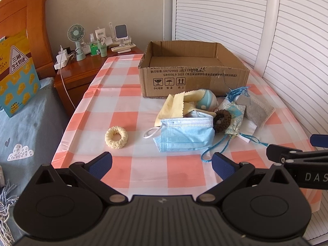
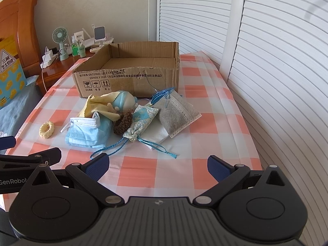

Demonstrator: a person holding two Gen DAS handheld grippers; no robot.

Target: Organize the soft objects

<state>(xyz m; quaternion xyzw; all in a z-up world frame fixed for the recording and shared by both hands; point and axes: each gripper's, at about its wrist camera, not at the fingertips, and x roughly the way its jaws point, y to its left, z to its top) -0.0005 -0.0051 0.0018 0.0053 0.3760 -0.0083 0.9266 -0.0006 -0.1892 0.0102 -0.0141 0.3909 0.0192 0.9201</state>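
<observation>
An open, empty cardboard box (image 1: 193, 69) (image 2: 131, 75) stands at the far end of the checked table. In front of it lies a pile of soft things: a blue face mask (image 1: 184, 134) (image 2: 88, 132), a yellow cloth (image 1: 176, 106) (image 2: 98, 104), a blue-and-white plush ball (image 1: 206, 100) (image 2: 124, 102), a brown scrunchie (image 1: 222, 120) (image 2: 123, 123), a patterned sachet with blue cord (image 1: 234, 121) (image 2: 141, 121) and a grey pouch (image 1: 255, 108) (image 2: 177, 113). A cream scrunchie (image 1: 116, 137) (image 2: 46, 130) lies apart to the left. My left gripper (image 1: 162, 164) and right gripper (image 2: 157, 165) are both open and empty, near the front edge.
A wooden nightstand (image 1: 82, 69) with a fan, bottles and chargers stands back left beside a bed (image 1: 26, 123). White louvred doors (image 2: 266, 61) run along the right side. The right gripper's fingers (image 1: 295, 155) show at the left view's right edge.
</observation>
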